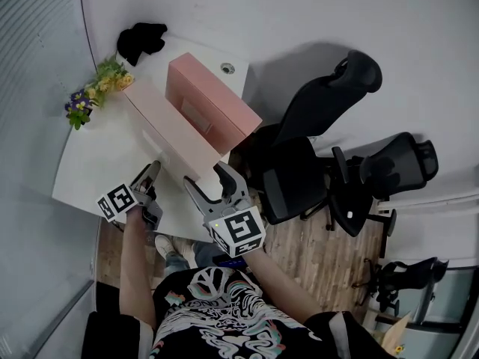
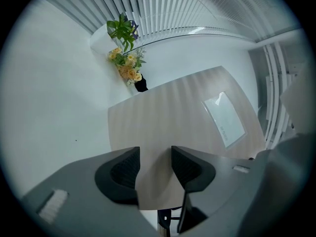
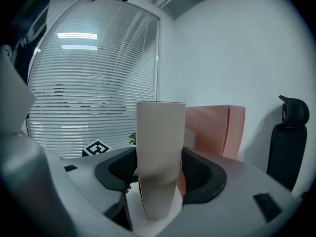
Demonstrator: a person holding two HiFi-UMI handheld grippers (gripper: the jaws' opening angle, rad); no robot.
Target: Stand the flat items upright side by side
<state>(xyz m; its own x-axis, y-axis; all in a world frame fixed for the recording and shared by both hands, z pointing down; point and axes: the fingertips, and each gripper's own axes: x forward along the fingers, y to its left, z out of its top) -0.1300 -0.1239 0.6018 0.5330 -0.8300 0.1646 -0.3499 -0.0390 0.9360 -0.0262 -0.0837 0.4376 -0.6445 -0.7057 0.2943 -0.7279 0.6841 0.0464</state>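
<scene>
Nearest, the right tongs point(image 3: 157, 173) pinch the end of the pale box point(image 3: 160, 132), upright on the surface point(image 1: 90, 163); the left tongs point(image 2: 155, 168) stand apart at its corner, seemingly just steadying. Next: ease it flush beside the pink box point(image 3: 217, 130) standing beyond

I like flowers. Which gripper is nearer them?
Left. The left gripper is on the flowers' side of the pale box; the right gripper, farther, clamps its near end.
</scene>
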